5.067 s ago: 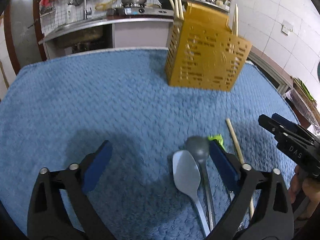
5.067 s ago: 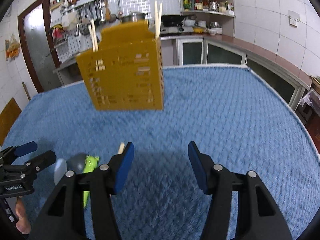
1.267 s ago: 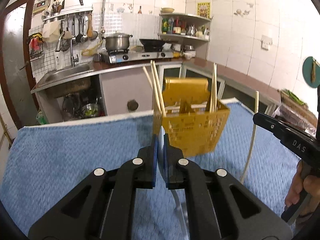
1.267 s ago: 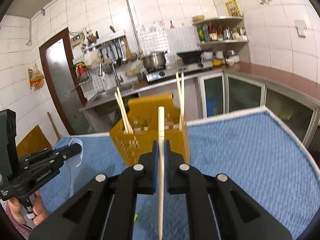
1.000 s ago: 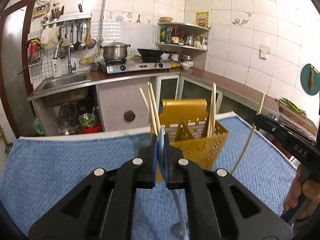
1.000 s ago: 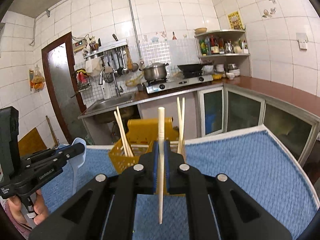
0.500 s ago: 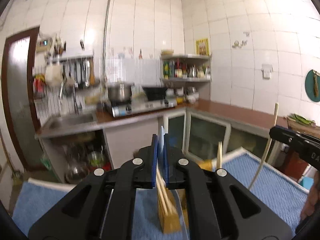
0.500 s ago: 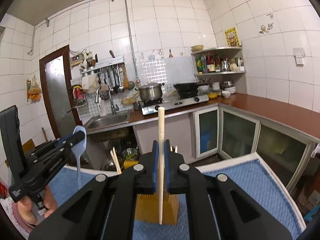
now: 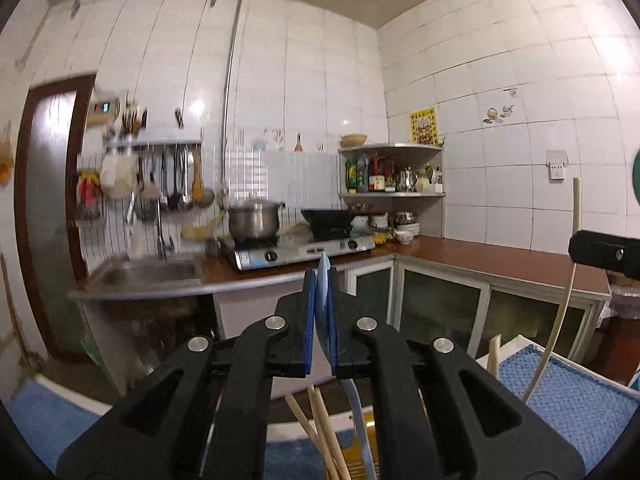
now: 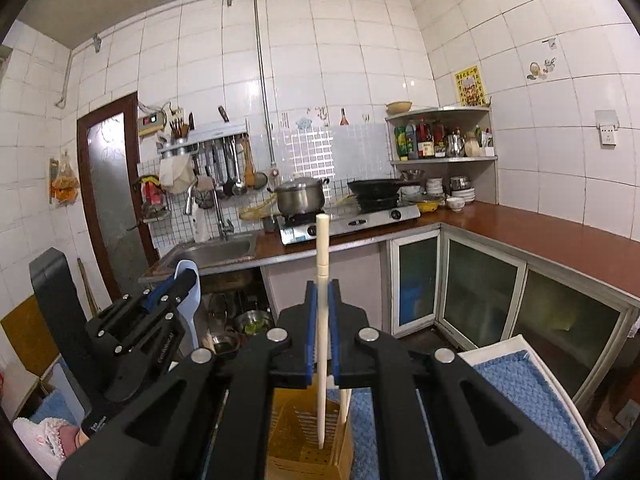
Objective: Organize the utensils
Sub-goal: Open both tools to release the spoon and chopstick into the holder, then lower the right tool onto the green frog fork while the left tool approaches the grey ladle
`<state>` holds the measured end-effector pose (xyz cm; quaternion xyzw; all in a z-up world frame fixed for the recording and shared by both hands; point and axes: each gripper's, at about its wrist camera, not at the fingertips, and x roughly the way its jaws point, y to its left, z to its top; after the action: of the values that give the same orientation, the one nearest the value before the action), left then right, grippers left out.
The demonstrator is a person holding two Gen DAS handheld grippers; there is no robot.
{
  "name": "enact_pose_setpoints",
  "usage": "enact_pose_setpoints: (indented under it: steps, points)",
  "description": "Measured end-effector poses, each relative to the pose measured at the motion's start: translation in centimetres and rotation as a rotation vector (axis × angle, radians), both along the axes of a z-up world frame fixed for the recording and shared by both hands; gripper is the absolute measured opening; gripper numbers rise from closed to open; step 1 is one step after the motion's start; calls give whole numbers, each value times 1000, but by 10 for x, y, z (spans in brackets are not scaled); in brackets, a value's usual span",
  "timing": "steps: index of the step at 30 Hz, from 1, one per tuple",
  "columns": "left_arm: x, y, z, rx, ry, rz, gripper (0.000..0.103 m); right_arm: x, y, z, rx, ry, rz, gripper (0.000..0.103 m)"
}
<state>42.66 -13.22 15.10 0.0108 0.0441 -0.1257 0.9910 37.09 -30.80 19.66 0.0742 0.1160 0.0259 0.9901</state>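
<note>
A cream chopstick (image 10: 322,320) stands upright, clamped between the blue pads of the right gripper (image 10: 321,336), its tip hanging just above the yellow utensil holder (image 10: 308,432). The holder sits on a blue mat (image 10: 516,384), near its far edge, with more chopsticks (image 9: 320,424) in it. The left gripper (image 9: 320,320) is closed on a pale blue spoon (image 10: 191,292), bowl upward. Behind are a counter (image 10: 560,240), a sink (image 10: 216,252) and a stove (image 10: 352,220) bearing a pot (image 10: 301,196)
</note>
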Motion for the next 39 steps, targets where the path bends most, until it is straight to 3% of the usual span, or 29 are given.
enact_pose_setpoints:
  steps: [10, 13, 21, 22, 23, 24, 25, 34, 39]
  points:
    - [5, 10, -45, 0, 104, -42, 4, 19, 5, -58, -42, 104, 13, 6]
    - [-3, 14, -50, 3, 113, -37, 4, 20, 6, -75, -37, 143, 31, 6]
    - [-17, 24, -54, 15, 252, -64, 6, 14, 4, -92, -17, 186, 37, 8]
    - [-20, 26, -54, 12, 259, -64, 13, 10, 3, -92, -21, 192, 34, 10]
    - [-25, 31, -52, 9, 276, -59, 21, 7, 2, -92, -31, 196, 23, 29]
    - [-28, 32, -52, 6, 285, -54, 42, 4, 1, -92, -34, 196, 14, 55]
    - [-34, 39, -50, -6, 297, -41, 60, -4, -1, -90, -22, 179, -3, 61]
    - [-84, 76, -55, 12, 386, 16, 91, -49, -6, -95, -7, 217, -55, 61]
    - [-106, 92, -70, 5, 462, 14, 92, -69, 0, -111, 13, 266, -62, 62]
